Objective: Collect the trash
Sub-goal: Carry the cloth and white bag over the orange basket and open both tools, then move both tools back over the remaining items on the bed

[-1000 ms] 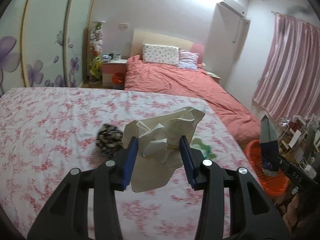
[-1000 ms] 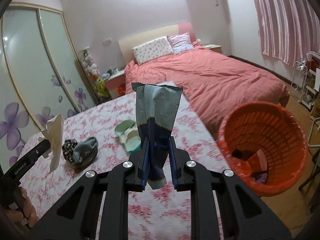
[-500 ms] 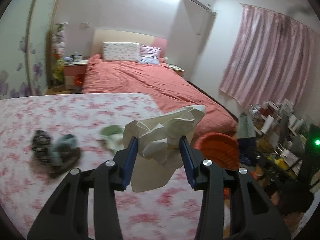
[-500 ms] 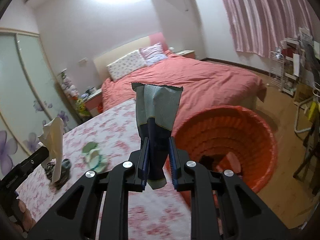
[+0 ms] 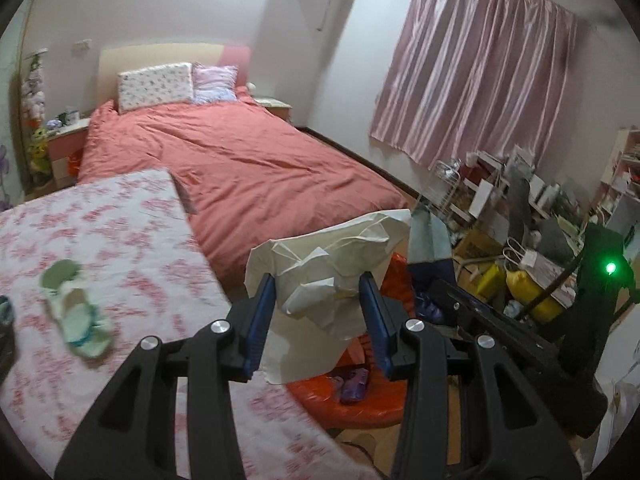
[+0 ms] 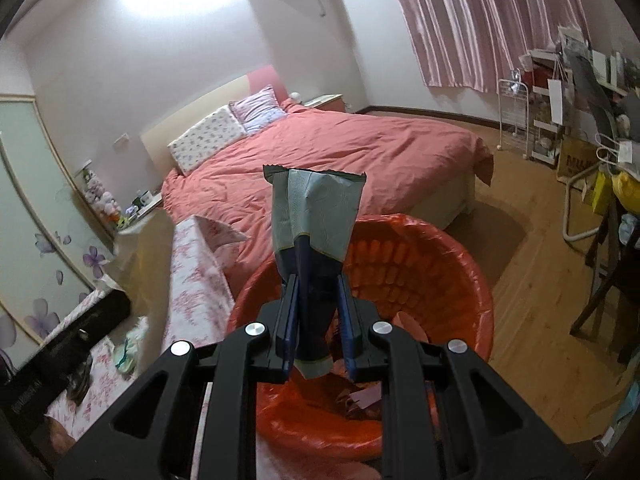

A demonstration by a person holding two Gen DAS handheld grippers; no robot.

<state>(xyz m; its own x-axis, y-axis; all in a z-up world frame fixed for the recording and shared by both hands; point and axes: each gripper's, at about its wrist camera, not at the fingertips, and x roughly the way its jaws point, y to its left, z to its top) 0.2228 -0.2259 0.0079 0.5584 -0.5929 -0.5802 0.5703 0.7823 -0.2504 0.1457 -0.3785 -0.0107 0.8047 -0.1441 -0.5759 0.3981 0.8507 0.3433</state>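
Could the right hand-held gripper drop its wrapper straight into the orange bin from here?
Probably yes. The right hand-held gripper holds the wrapper in front of the open orange bin, with nothing between them in the right wrist view.

A brown paper bag point(image 6: 576, 158) bears partly legible letters "MUJ".

Bin point(image 6: 420, 264) placed on floor, just beside corner of table point(image 5: 132, 236), before bed point(image 5: 240, 160). Wrapper point(image 6: 316, 216) held upright above bin. Crumpled paper point(image 5: 332, 276) held over table edge, bin partly behind it. Small litter point(image 5: 76, 320) left on table at left. Cluttered shelves point(image 5: 520, 208) set right of bed.
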